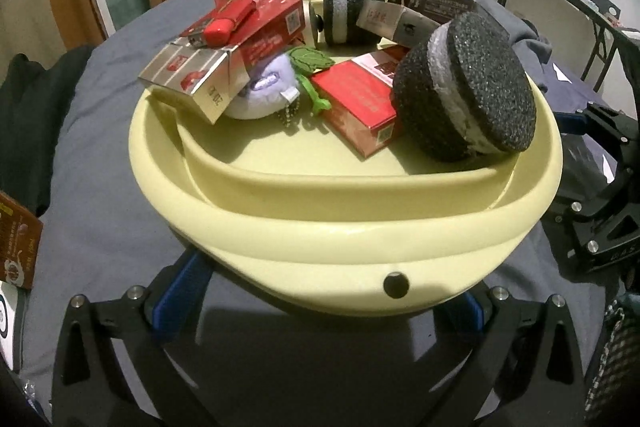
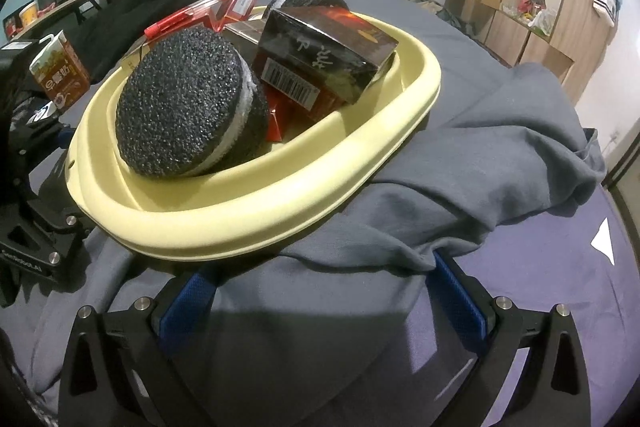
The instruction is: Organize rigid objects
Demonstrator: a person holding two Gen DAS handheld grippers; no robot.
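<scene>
The yellow basin (image 1: 344, 227) sits on a grey cloth (image 2: 480, 163) spread over the surface, and it is heaped with things. Nearest its right wall leans a black foam disc (image 1: 468, 87) with a white band, tilted on edge; a second one (image 1: 352, 9) lies at the far side. Red boxes (image 1: 356, 103) are stacked across the left and middle, a silver box (image 1: 196, 79) resting on the left rim. Between them lies a pale purple plush (image 1: 264, 87) with a green leaf. A black box (image 2: 324, 47) leans on the far right rim.

The left gripper (image 1: 320, 291) has its jaws wide apart at the basin's near wall, one finger on either side; whether they touch it is hard to tell. The right gripper (image 2: 320, 291) is likewise spread apart, over the cloth just beside the basin. A brown carton (image 2: 60, 75) stands apart.
</scene>
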